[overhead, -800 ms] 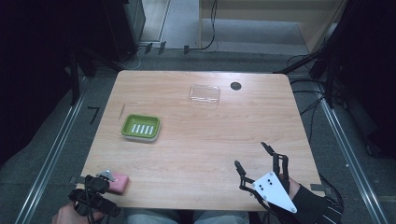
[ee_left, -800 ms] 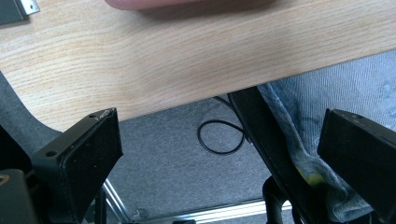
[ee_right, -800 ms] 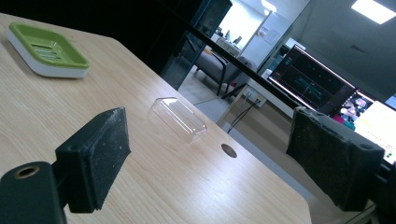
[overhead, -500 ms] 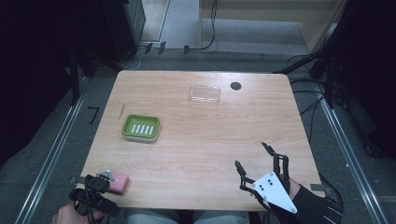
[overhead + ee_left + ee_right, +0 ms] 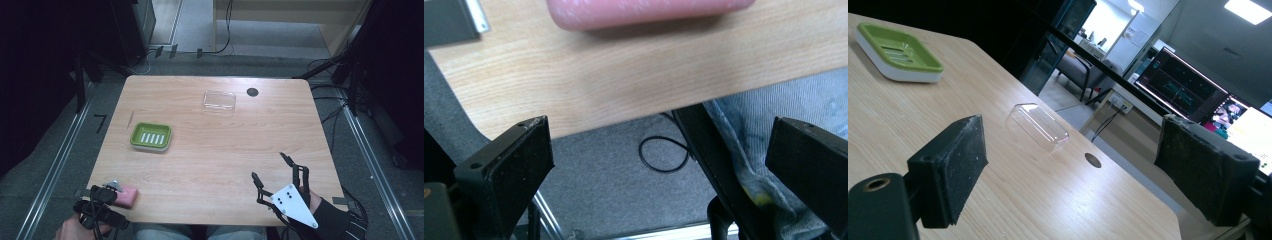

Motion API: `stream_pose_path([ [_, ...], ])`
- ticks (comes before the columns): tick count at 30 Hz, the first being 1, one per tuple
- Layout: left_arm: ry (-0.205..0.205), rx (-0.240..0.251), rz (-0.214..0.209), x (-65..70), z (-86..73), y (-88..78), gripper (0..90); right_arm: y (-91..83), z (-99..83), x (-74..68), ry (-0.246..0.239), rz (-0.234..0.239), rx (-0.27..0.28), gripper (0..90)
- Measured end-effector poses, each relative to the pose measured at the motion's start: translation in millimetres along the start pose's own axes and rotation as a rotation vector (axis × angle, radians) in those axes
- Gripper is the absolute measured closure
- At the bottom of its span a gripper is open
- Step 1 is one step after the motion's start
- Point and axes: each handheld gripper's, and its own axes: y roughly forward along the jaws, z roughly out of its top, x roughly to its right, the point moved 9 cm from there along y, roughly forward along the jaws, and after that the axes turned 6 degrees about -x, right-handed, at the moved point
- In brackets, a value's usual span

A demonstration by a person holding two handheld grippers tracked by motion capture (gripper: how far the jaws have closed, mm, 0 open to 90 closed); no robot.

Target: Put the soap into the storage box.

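A pink soap bar [image 5: 127, 196] lies at the table's front left corner; its lower edge [image 5: 649, 11] runs along the top of the left gripper view. My left gripper [image 5: 99, 200] hovers just left of it over the table's front edge, and its jaws [image 5: 661, 127] stand wide open with nothing between them. A green soap dish [image 5: 150, 136] with a slotted insert sits left of centre, far left in the right gripper view [image 5: 898, 50]. My right gripper [image 5: 269, 166] is above the front right of the table, open and empty [image 5: 1073, 150], pointing towards a clear plastic lid [image 5: 1038, 126].
The clear lid [image 5: 219, 100] rests near the far edge beside a round black hole [image 5: 252, 92] in the wooden table [image 5: 215, 145]. Under the front edge are the person's trouser leg [image 5: 764, 125], grey floor and a cable loop [image 5: 664, 155]. Monitors [image 5: 1193, 90] stand beyond the table.
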Motion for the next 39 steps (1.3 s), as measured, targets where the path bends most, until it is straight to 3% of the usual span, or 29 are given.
stream_pose_path([
  [5,-0.006,0.028,-0.014,0.3,5.7,-5.8,0.0,0.1,0.1,-0.4,-0.004,0.002,0.001,13.2],
  [8,-0.008,0.064,-0.055,1.8,15.2,-8.9,0.0,0.2,-0.3,-0.6,-0.005,0.004,-0.004,13.2],
  [15,-0.018,0.095,-0.051,0.2,25.7,-15.4,0.0,0.5,-0.7,-0.3,-0.003,0.004,-0.007,13.2],
  [23,-0.006,0.093,-0.057,2.2,32.9,-14.9,0.0,1.2,-0.6,-0.6,-0.002,0.007,-0.009,13.2],
  [39,-0.021,0.115,-0.060,3.0,49.7,-14.3,0.0,1.0,-0.8,0.2,0.006,0.004,-0.009,13.2],
])
